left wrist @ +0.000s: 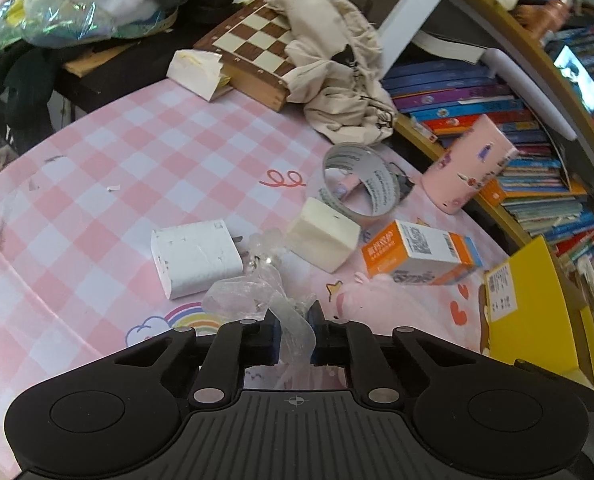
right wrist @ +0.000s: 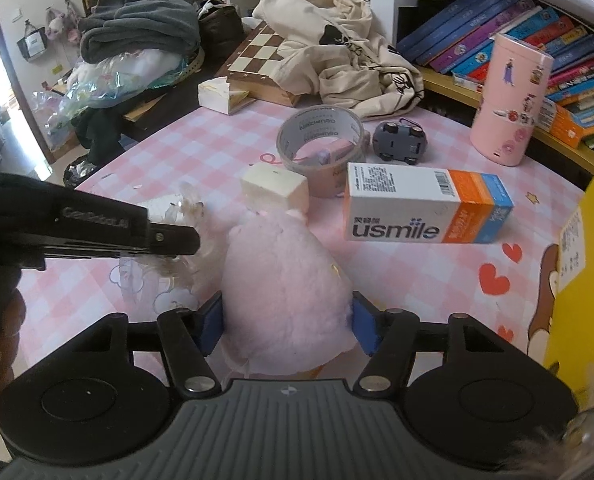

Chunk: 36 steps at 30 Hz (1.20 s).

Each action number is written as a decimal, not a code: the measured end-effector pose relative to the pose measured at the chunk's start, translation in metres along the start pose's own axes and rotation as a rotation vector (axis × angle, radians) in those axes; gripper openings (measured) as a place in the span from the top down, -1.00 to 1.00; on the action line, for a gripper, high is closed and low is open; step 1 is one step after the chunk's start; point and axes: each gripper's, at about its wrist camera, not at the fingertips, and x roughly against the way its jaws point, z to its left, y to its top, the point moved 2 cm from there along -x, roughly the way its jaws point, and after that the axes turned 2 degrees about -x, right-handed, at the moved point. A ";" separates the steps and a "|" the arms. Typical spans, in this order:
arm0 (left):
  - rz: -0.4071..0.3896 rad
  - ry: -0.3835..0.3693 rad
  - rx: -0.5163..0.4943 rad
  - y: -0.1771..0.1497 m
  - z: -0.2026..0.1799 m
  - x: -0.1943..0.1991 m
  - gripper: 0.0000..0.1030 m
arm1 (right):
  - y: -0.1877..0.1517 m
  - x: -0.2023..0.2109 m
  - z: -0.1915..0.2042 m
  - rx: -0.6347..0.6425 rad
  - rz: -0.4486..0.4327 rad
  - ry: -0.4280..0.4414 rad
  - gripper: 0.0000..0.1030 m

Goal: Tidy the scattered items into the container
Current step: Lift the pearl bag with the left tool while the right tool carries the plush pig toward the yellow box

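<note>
Both claws are on soft goods, with the yellow container (right wrist: pixel 577 280) at the frame's right edge.

The left gripper (left wrist: pixel 293 336) is clenched on a crinkly clear plastic wrapper (left wrist: pixel 253 292), low centre of its view: featherweight, slippery, likely to slide unless pinched at a bunched fold. The right gripper (right wrist: pixel 287 330) straddles the pink plush toy (right wrist: pixel 285 292) at lower centre, pads against its flanks; it looks light and squashy, so I'd squeeze mid-body. The usmile box (right wrist: pixel 425 208) lies just beyond it.
</note>
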 end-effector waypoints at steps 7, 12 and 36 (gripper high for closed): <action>-0.026 -0.034 -0.049 -0.006 -0.002 0.022 0.79 | -0.011 0.018 0.010 -0.020 -0.022 -0.040 -0.19; -0.041 -0.062 -0.085 -0.013 -0.003 0.040 0.79 | -0.020 0.034 0.019 -0.035 -0.040 -0.061 -0.19; -0.109 -0.163 -0.201 -0.042 -0.006 0.110 0.79 | -0.067 0.103 0.042 -0.160 -0.119 -0.153 -0.19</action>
